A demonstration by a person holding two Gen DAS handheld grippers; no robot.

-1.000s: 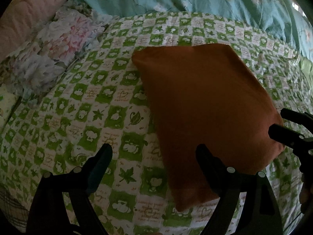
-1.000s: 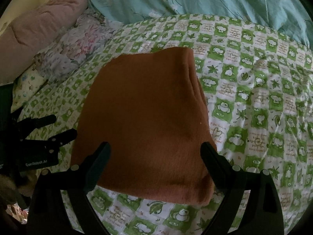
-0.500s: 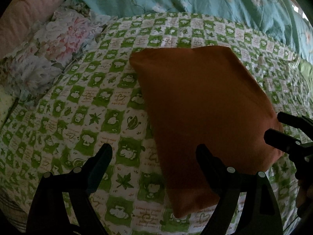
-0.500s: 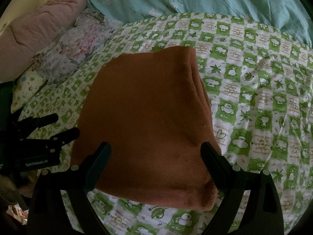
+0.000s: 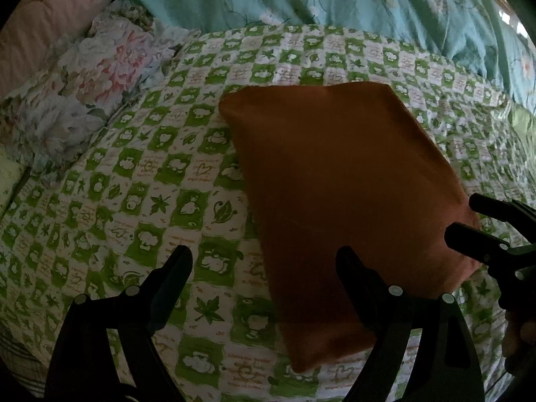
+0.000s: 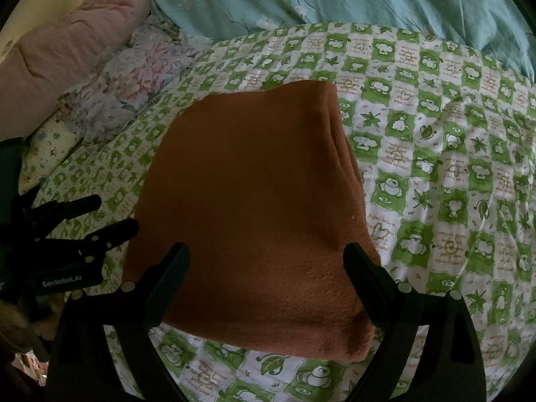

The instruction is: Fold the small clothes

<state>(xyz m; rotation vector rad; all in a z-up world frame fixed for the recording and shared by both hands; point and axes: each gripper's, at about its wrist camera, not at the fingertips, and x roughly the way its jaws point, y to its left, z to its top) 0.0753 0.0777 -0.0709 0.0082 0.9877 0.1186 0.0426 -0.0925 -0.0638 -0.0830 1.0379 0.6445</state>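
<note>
A folded orange-brown cloth point(image 5: 345, 201) lies flat on the green-and-white checked bedsheet point(image 5: 134, 207); it also shows in the right wrist view point(image 6: 254, 207), with stacked layers along its right edge. My left gripper point(image 5: 264, 264) is open and empty, hovering over the cloth's near left edge. My right gripper point(image 6: 266, 258) is open and empty above the cloth's near edge. In the left wrist view the right gripper point(image 5: 482, 221) shows at the cloth's right side. In the right wrist view the left gripper point(image 6: 97, 214) shows at its left side.
A teal floral quilt point(image 5: 335, 0) lies across the back of the bed. A pale floral pillow point(image 5: 87, 77) and a pink quilted cover point(image 6: 67, 50) lie at the back left. The checked sheet point(image 6: 452, 167) extends to the right of the cloth.
Both grippers stay open. The views shift slightly: the left gripper has drifted a little, and the cloth sits marginally lower in the right wrist view. The cloth itself has not moved.
</note>
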